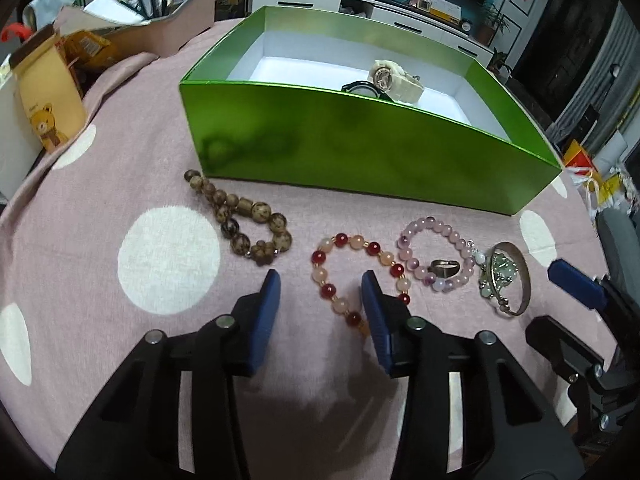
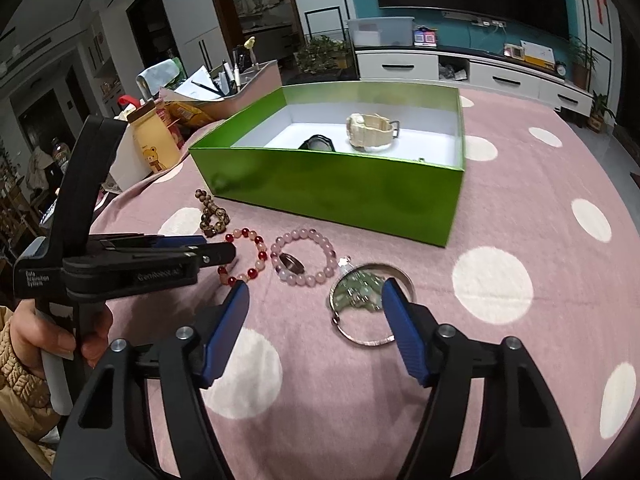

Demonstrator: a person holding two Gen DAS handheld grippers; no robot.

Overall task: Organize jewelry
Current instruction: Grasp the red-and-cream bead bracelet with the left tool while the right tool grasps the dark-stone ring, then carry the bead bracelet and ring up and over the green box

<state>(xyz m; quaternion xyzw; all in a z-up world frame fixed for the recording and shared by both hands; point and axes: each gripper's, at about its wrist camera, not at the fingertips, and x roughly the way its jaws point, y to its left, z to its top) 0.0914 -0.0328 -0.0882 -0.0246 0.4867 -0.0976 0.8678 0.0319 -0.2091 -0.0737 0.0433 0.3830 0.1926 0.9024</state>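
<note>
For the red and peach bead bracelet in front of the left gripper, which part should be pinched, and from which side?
Probably the near arc of the red and peach bracelet, taken from above. It lies flat on the cloth as an open loop, so one finger can drop inside the ring and the other outside. The left gripper is open with one blue finger already over that side. The far-right arc lies close to the pink bracelet.

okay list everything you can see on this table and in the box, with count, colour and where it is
box: one, green, white inside, table middle
cream watch: one, in box
black watch: one, in box, left of cream one
brown bracelet: one, left of box front
red bracelet: one, red and peach, at left gripper
pink bracelet: one, pale pink, right of red
ring: one, dark, on pink bracelet
bangle: one, silver with green charms, at right gripper
tablecloth: pink, white dots
clutter: far left edge
left gripper: open
right gripper: open
</note>
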